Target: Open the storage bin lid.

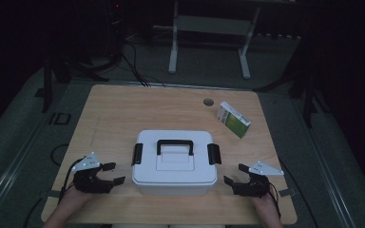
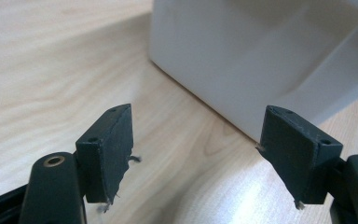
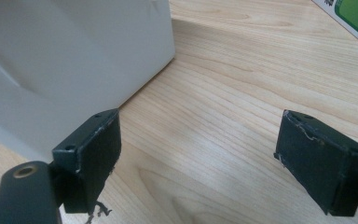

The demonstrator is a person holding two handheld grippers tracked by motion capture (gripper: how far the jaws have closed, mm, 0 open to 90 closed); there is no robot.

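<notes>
A white plastic box (image 1: 174,164) with a black carry handle (image 1: 175,144) and black side latches sits closed in the middle of the wooden table (image 1: 123,114). My left gripper (image 1: 113,173) rests just left of the box, open, nothing between its jaws. On the other side my right gripper (image 1: 235,174) is open too and empty. In the left gripper view the box's white wall (image 2: 242,51) stands ahead of the gripper (image 2: 198,149). The right gripper view has the box wall (image 3: 65,60) at the left beyond the gripper (image 3: 198,158).
A green and white carton (image 1: 233,119) lies at the table's back right, its corner (image 3: 354,18) in the right gripper view. A round cable hole (image 1: 208,101) sits near the far edge. Dark floor, cables and a white frame lie beyond the table.
</notes>
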